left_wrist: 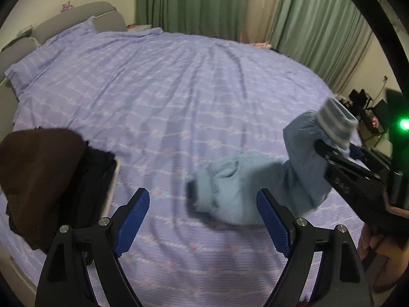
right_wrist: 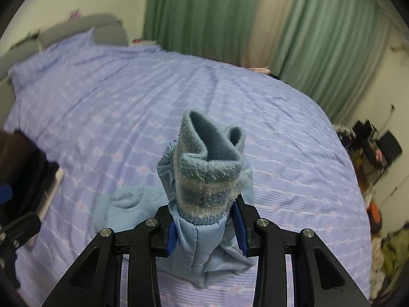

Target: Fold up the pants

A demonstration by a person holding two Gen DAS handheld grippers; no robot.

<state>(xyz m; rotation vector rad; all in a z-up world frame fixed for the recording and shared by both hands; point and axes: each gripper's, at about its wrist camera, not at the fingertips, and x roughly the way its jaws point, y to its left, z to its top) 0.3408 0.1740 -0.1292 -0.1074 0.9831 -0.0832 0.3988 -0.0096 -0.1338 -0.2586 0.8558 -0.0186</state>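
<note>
**Ana:** Fingers on the right gripper (right_wrist: 205, 226) are pinching the light blue pants (right_wrist: 204, 243) just below the striped knit cuff (right_wrist: 208, 179), blue pads pressed against the fabric on both sides. That cuff stands up above the jaws, open at the top.

**Ben:** And over on the left gripper (left_wrist: 203, 217), the fingers are spread wide, nothing between them, hovering above the bed (left_wrist: 166, 89).

**Ana:** From the left wrist view, one leg of the pants is lifted off the lavender sheet, while the rest lies bunched on the bed, just ahead of the left gripper's right finger.

**Ben:** Off to the left edge of the bed sits a pile of dark clothes (left_wrist: 43, 179), brown on top, black under it, well apart from the pants. Green curtains (left_wrist: 194, 2) hang behind.
</note>
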